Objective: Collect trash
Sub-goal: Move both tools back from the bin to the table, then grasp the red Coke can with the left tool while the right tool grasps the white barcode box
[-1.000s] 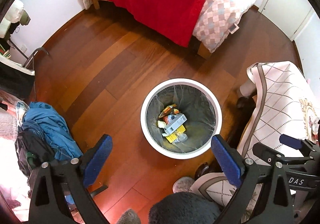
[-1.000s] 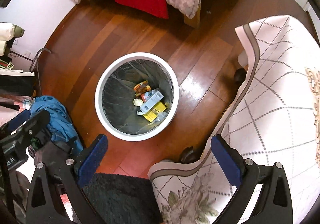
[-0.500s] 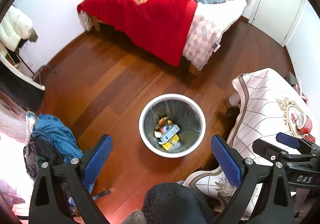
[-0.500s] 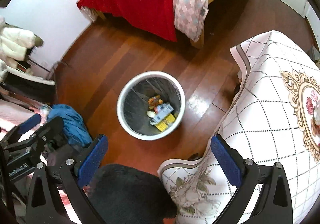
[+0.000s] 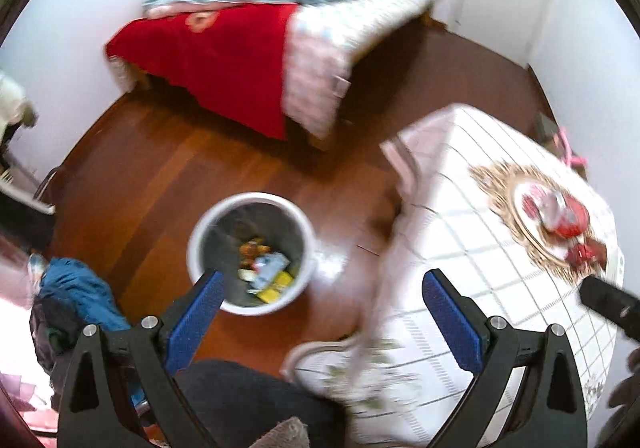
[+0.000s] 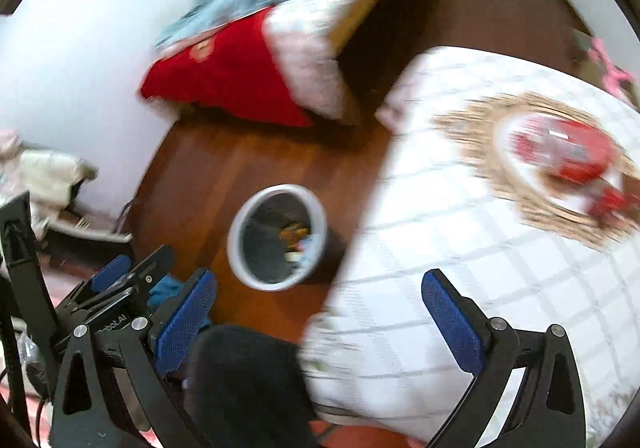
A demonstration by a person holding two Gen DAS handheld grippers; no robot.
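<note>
Left claw (image 5: 320,308): black frame, blue pads, spread wide, nothing between the pads; held high above the wooden floor (image 5: 168,164).

Right claw (image 6: 318,306): same build, spread wide, holding nothing; part of the left claw's body shows at the lower left of its view.

Round white waste bin with grey liner (image 5: 298,216): upright on the floor, beside the corner of the covered surface. Inside, at the bottom: mixed trash (image 5: 266,272), including a yellow flat pack, an orange wrapper and a pale blue-white box.

Surface under a white cloth with grey grid lines and a gold ornamental medallion (image 5: 460,232): to the right of the bin. On the medallion lies red trash, blurred (image 6: 568,156); it reads as a crumpled red wrapper or bottle, kind not certain.

Bed with red blanket, pink-white checked quilt and light blue duvet (image 5: 224,64): against the far wall, well apart from the bin.

Blue garment heap (image 5: 76,292): on the floor left of the bin.
</note>
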